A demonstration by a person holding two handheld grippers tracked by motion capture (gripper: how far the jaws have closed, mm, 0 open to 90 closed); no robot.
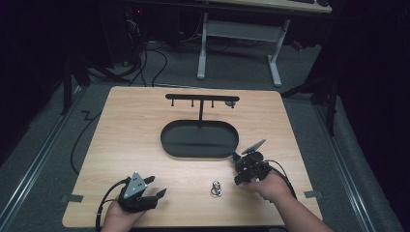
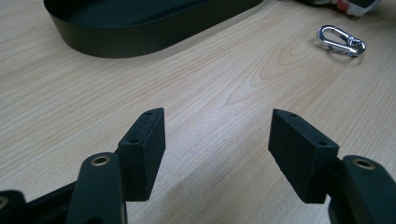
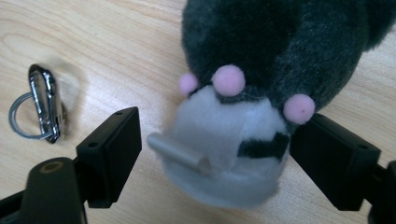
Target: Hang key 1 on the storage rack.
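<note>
A dark grey plush toy with a white patch and pink dots lies on the table between the jaws of my right gripper. The jaws stand apart around it; the right one is at its edge and the left one is clear of it. A short metal pin sticks out of the white patch. A silver carabiner on a ring lies just left of that gripper. My left gripper rests open near the front left, with only bare wood between its jaws.
A black oval tray sits mid-table with a T-shaped hanger stand rising from its far side. From the left gripper view, the tray is ahead and the carabiner to the upper right. The front edge is close to both hands.
</note>
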